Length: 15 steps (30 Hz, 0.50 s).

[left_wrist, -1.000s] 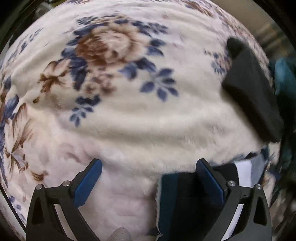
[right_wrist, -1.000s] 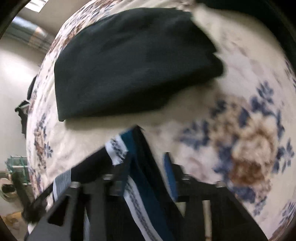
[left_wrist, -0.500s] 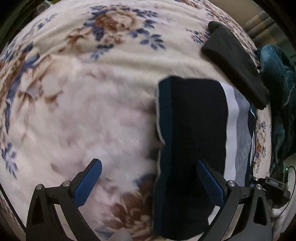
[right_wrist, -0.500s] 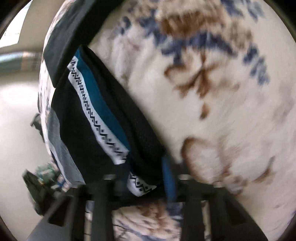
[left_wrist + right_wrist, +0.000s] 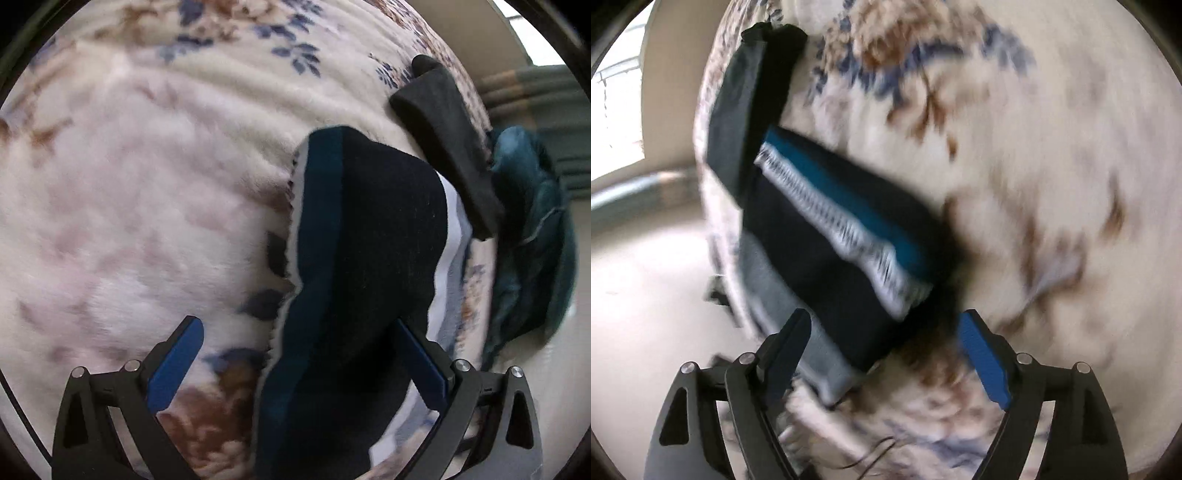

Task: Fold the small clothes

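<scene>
Both claws spread wide, gripping nothing: left claw (image 5: 295,363), right claw (image 5: 884,345). Folded navy-and-teal garment (image 5: 354,258) lower centre on floral blanket (image 5: 147,184); possibly touching black folded cloth (image 5: 447,144), upper right.

- Blanket (image 5: 147,184): cream, with brown and blue flowers, behind both tongs.
- Garment (image 5: 369,240): navy with a teal band and a white zigzag-patterned strip (image 5: 846,225); grey and white edge toward the right finger of the left tongs.
- Folded cloth (image 5: 447,136): charcoal, beyond the garment.
- Heap (image 5: 532,221): teal, far right of the left tongs.
- Pads (image 5: 173,365): blue on black.
</scene>
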Tool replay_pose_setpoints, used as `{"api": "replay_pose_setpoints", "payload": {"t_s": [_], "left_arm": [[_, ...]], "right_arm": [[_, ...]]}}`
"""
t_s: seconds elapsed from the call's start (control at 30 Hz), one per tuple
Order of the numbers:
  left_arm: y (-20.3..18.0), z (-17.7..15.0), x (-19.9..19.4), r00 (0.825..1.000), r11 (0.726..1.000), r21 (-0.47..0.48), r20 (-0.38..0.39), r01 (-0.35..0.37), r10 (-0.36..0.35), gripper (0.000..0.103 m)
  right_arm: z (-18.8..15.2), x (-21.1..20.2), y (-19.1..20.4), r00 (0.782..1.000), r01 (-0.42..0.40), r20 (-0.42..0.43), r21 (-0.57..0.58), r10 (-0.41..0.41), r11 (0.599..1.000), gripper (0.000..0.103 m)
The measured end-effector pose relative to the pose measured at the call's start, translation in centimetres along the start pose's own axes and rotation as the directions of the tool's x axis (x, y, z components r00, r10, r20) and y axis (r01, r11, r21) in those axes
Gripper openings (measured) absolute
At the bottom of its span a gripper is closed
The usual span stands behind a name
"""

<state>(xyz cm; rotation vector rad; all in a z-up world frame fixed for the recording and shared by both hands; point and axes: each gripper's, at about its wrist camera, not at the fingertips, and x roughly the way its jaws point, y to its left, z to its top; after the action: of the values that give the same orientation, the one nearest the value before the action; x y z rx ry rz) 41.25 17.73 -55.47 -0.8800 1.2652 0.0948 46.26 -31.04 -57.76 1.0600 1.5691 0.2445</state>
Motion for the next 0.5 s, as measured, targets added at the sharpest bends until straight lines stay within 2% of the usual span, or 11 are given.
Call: {"api": "replay_pose_setpoints", "payload": {"t_s": [0.1, 0.17, 0.23, 0.27, 0.3, 0.4, 0.5], "left_arm": [[-0.3, 0.2, 0.9, 0.997, 0.998, 0.002, -0.022, 0.07, -0.07, 0.103], [-0.6, 0.3, 1.5, 0.996, 0.997, 0.012, -0.033, 0.079, -0.078, 0.103], [-0.7, 0.7, 2.0, 0.995, 0.996, 0.017, -0.039, 0.087, -0.086, 0.103], [-0.8, 0.8, 2.1, 0.995, 0.996, 0.02, -0.041, 0.09, -0.089, 0.103], [-0.9, 1.1, 2.3, 0.995, 0.995, 0.027, -0.042, 0.093, -0.092, 0.103], [-1.4, 1.4, 2.9, 0.995, 0.994, 0.053, -0.041, 0.092, -0.09, 0.103], [-1.9, 1.5, 3.1, 0.995, 0.993, 0.071, -0.044, 0.093, -0.09, 0.103]], "right_arm": [[-2.0, 3.8, -2.8, 0.991, -0.11, -0.06, 0.094, 0.116, 0.989, 0.085], [-2.3, 6.5, -3.7, 0.984, -0.16, -0.062, 0.13, 0.169, 0.978, 0.085], [-2.2, 8.5, -4.1, 0.973, -0.225, -0.021, 0.144, 0.23, 0.964, 0.089], [-2.2, 8.8, -4.1, 0.966, -0.257, 0.011, 0.158, 0.259, 0.953, 0.099], [-2.2, 8.9, -3.8, 0.955, -0.297, 0.043, 0.164, 0.294, 0.941, 0.1], [-2.0, 9.2, -2.6, 0.927, -0.374, 0.106, 0.147, 0.361, 0.916, 0.1], [-1.1, 10.5, -1.6, 0.924, -0.377, 0.127, 0.14, 0.361, 0.916, 0.1]]}}
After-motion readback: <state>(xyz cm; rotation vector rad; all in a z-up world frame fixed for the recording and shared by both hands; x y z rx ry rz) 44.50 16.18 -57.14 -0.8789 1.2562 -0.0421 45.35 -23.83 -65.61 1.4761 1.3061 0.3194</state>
